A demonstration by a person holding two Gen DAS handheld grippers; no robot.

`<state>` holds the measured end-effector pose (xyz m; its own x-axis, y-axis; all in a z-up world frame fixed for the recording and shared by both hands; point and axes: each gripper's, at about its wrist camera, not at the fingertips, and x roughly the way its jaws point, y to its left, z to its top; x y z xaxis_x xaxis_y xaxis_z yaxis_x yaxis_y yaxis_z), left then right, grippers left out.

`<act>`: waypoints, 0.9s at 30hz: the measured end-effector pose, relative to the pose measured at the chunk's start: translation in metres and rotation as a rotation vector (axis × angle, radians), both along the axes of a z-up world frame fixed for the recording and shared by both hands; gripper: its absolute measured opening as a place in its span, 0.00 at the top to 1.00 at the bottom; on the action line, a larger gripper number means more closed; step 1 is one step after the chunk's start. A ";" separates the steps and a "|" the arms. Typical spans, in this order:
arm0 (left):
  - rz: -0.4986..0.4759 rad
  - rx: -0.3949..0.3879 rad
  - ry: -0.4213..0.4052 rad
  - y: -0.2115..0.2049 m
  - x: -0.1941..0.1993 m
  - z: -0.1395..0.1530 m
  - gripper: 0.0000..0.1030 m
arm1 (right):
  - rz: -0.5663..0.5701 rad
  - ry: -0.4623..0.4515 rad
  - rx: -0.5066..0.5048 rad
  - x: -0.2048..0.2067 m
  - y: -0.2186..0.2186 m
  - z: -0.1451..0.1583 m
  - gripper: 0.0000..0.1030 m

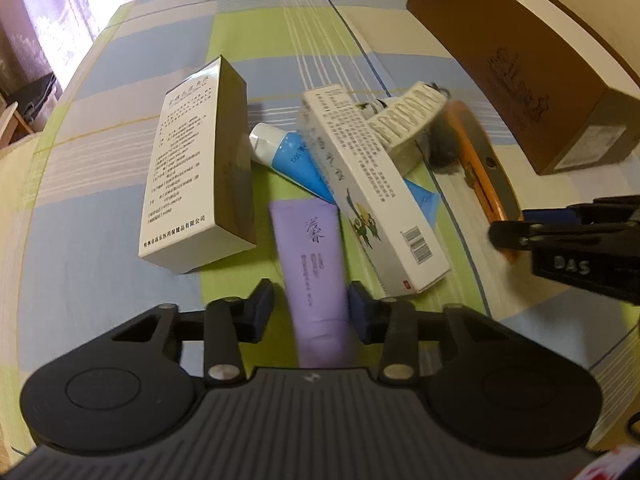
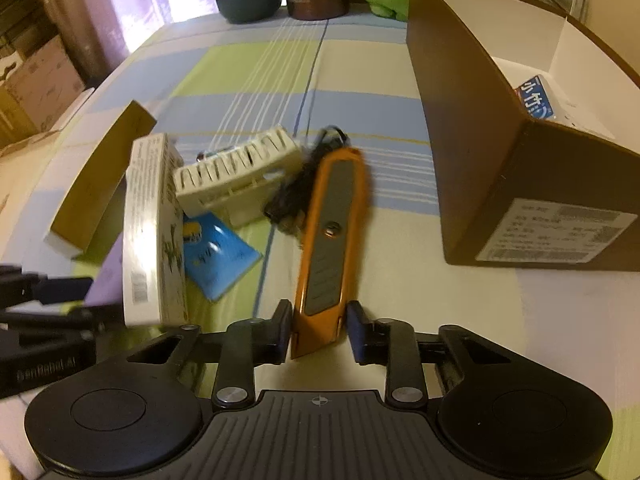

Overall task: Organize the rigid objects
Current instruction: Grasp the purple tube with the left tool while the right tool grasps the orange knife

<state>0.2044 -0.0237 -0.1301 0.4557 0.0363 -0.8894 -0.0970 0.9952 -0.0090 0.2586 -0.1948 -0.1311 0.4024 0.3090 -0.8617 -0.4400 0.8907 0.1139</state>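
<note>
Left gripper (image 1: pixel 311 309) narrowed around purple tube (image 1: pixel 312 256); tube's cap end set between blue pads, slight gaps visible on both sides, firm contact cannot be told. Tube body extended ahead; white carton (image 1: pixel 192 176) ahead-left, long carton (image 1: pixel 372 188) ahead-right.

Right gripper (image 2: pixel 318 330) narrowed around orange knife (image 2: pixel 328 236); near end between pads, left pad touching, small gap at right pad. Brown box (image 2: pixel 480 152) located ahead-right, comb (image 2: pixel 236 172) ahead-left.
</note>
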 end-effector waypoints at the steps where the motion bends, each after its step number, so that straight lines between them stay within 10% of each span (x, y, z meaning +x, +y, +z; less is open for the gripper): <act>1: -0.007 0.010 -0.003 -0.001 -0.001 0.000 0.73 | 0.004 0.004 0.004 -0.001 -0.003 -0.001 0.77; 18: -0.024 0.020 0.037 -0.007 -0.056 0.003 0.73 | 0.088 0.076 0.012 -0.051 -0.063 0.003 0.76; 27: -0.018 0.048 0.014 -0.012 -0.042 0.000 0.68 | 0.138 -0.026 0.001 -0.047 -0.050 -0.002 0.65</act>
